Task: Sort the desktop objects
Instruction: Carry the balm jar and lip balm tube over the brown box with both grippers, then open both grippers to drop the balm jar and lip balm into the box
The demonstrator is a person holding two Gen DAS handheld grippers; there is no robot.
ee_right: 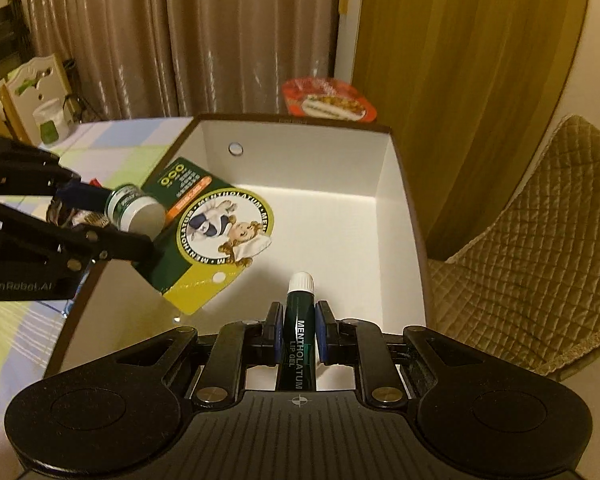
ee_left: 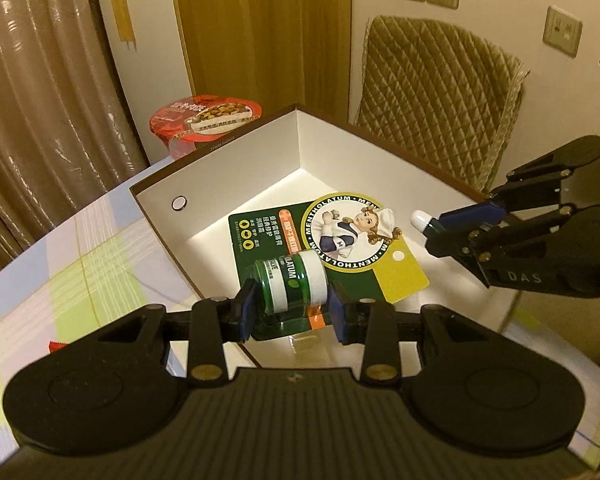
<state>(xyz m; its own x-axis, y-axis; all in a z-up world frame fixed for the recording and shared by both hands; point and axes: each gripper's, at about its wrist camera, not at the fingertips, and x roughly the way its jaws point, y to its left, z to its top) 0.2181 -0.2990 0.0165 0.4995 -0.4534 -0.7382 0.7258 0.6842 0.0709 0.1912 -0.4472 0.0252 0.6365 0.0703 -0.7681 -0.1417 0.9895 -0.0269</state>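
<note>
Left hand-held gripper (ee_left: 292, 308) grips jar (ee_left: 296, 282) | over box (ee_left: 260, 168) rim

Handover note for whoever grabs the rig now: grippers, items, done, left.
Left hand-held gripper: shut on the green jar, over the white box.
Right hand-held gripper: shut on the lip gel tube, also over the box.
Done: Mentholatum card lies in the box.
Left: release the jar and the tube into the box. Noodle cup stands behind the box.
</note>
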